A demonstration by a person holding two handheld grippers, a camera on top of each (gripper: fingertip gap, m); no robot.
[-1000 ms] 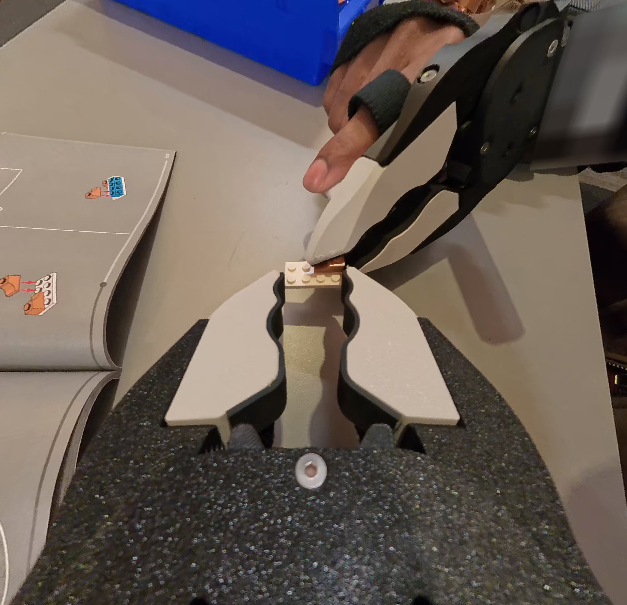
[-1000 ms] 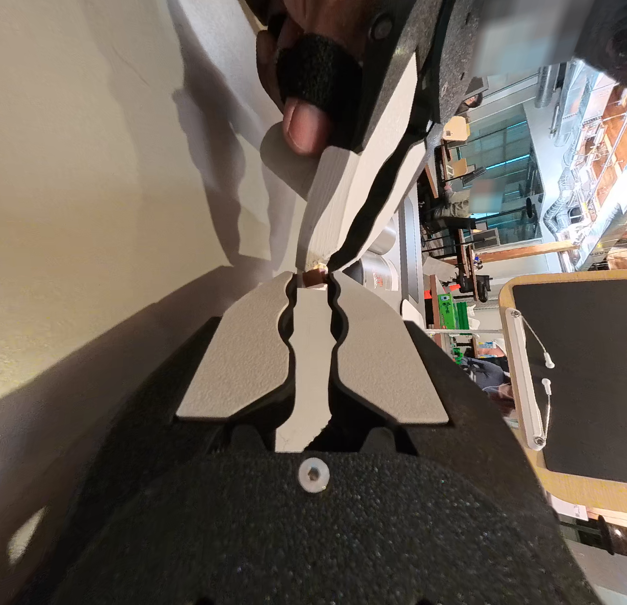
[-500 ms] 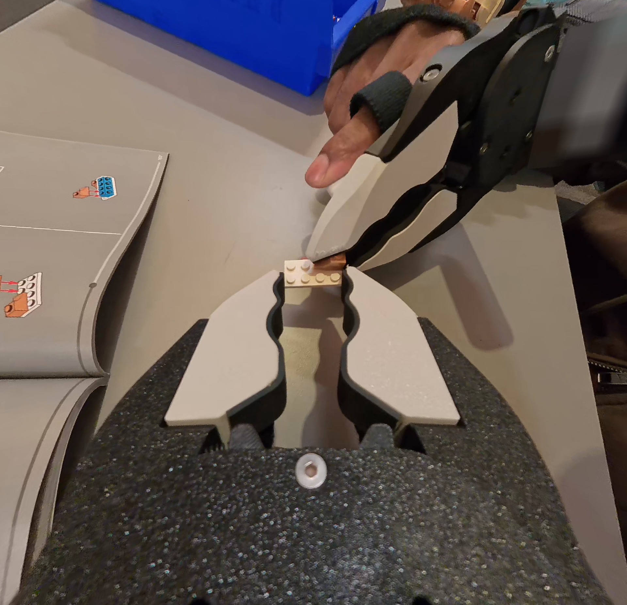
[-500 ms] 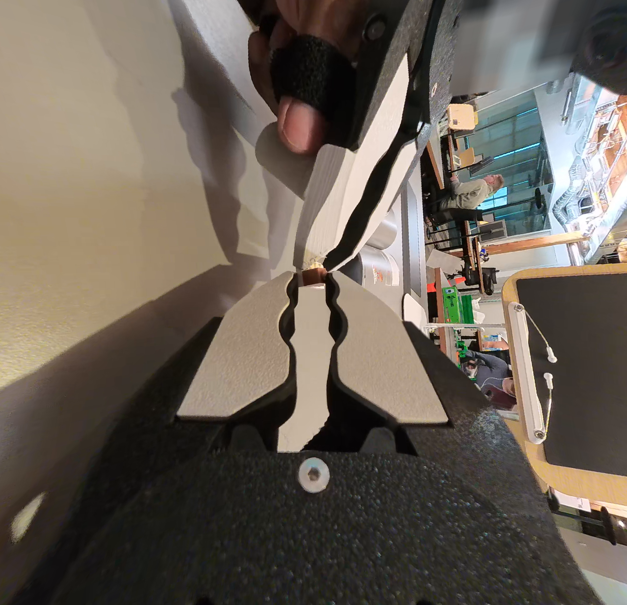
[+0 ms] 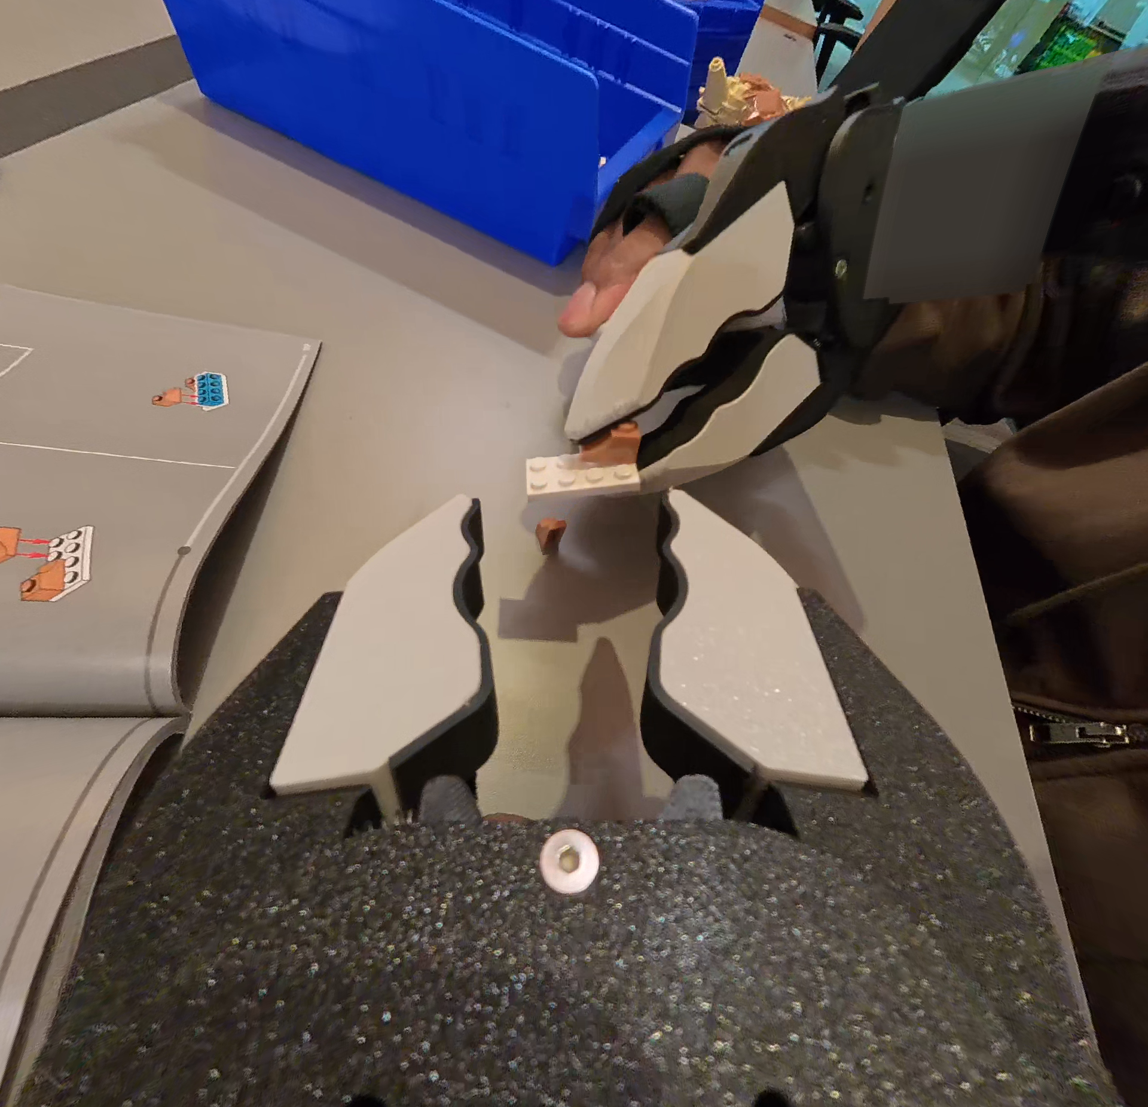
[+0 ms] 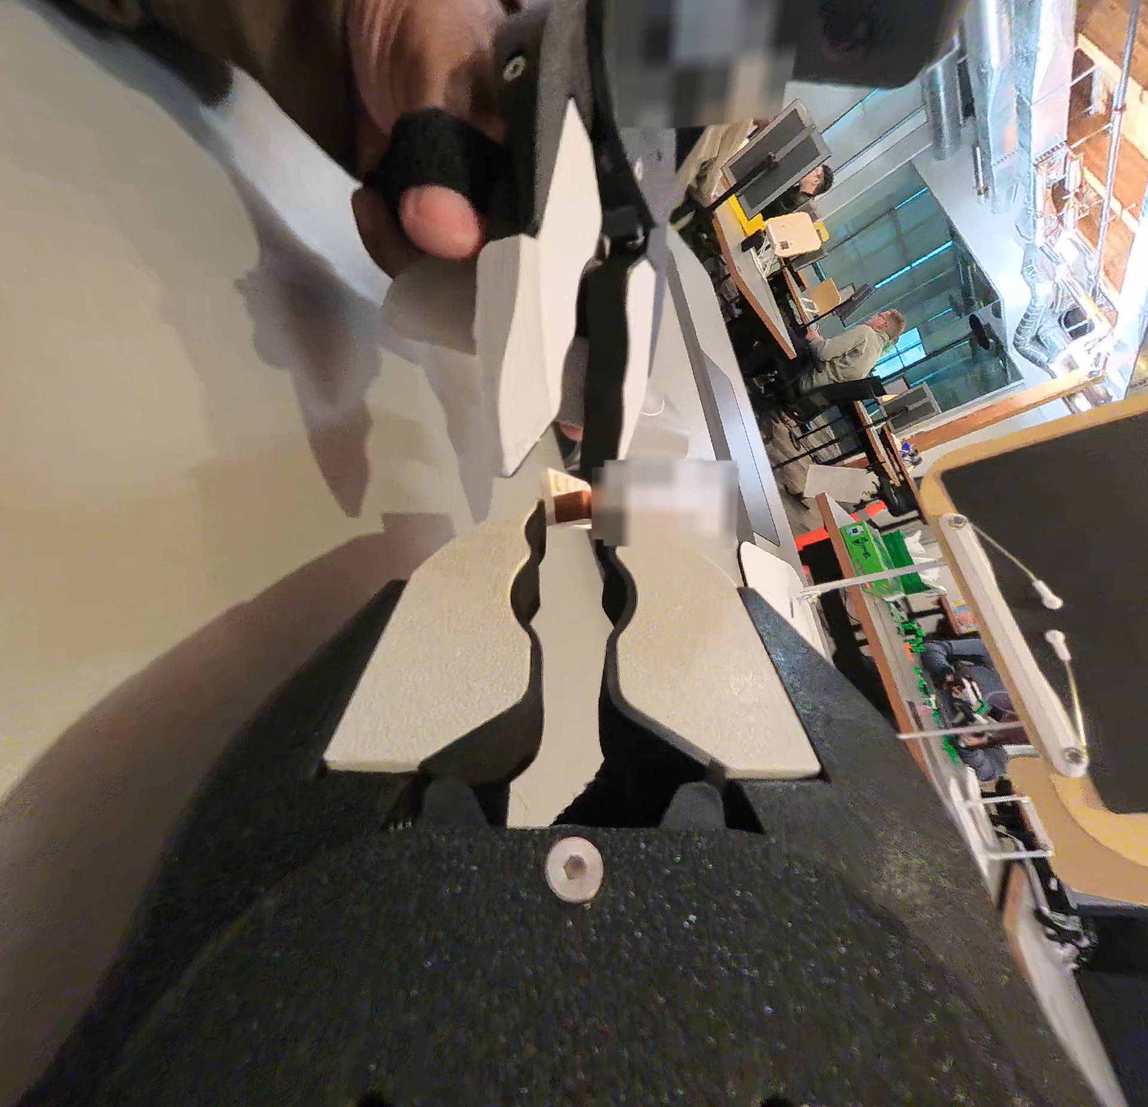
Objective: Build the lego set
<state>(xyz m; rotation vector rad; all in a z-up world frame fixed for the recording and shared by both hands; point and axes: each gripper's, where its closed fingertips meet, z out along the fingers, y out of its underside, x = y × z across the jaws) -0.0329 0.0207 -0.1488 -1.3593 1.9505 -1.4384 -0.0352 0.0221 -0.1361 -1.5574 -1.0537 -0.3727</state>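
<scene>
1. Left tongs spread wide, nothing between them; bare grey tabletop visible through the gap.
2. Right tongs reaching in from the right just ahead of the left tongs' tips, clamped on a small brown brick.
3. Brown brick seated on the studs at the right end of a white plate; plate hanging in the air just beyond the left tongs, touching neither left finger, roughly level.
4. Second small brown piece lying loose on the tabletop below the plate, inside the left tongs' gap near the tips.
5. From the right wrist view: right tongs narrowed on the brown brick at the very tips, a cream edge of the plate showing just past it. Mosaic patch covering the area immediately right of the brick.
6. Left tongs seen from there directly ahead of the right tongs, jaws parted, a hand with a black finger strap behind them.
7. Open instruction booklet flat on the tabletop, left of the left tongs.
8. Blue bins far ahead of the left tongs; a tan and brown lego build past them, behind the right tongs.
</scene>
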